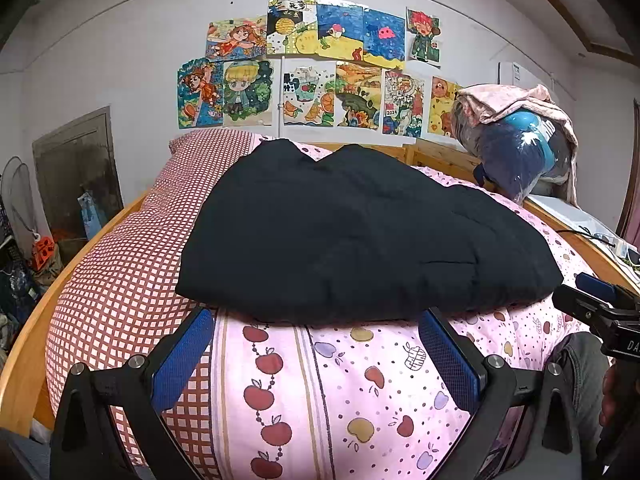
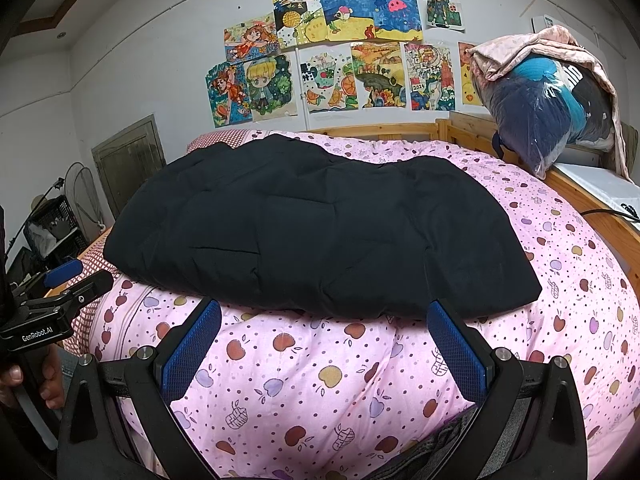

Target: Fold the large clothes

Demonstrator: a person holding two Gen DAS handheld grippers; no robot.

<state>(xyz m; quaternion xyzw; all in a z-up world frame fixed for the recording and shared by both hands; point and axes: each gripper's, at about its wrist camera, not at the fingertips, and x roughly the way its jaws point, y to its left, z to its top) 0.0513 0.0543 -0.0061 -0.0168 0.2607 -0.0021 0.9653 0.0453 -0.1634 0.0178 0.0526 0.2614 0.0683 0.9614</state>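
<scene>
Bulky black quilted padded garment [image 1: 352,232] on the pink apple-print bedspread [image 1: 340,380] looks soft, light, springy; left gripper [image 1: 316,354] and right gripper [image 2: 324,350], fingers spread and empty, should pinch its near-edge corners.

The left gripper [image 1: 316,334] and the right gripper [image 2: 324,328] are black, with blue ribbed pads [image 2: 192,350] and silver screws [image 1: 136,361].

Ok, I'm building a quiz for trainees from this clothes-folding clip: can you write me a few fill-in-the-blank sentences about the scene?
1. The garment lying on the bed is ____ in colour.
2. The pink quilt under it is printed with ____.
3. Both the left gripper and the right gripper have their jaws ____.
4. The wall behind the bed is covered with children's ____.

Missing words: black; apples; open; drawings
</scene>
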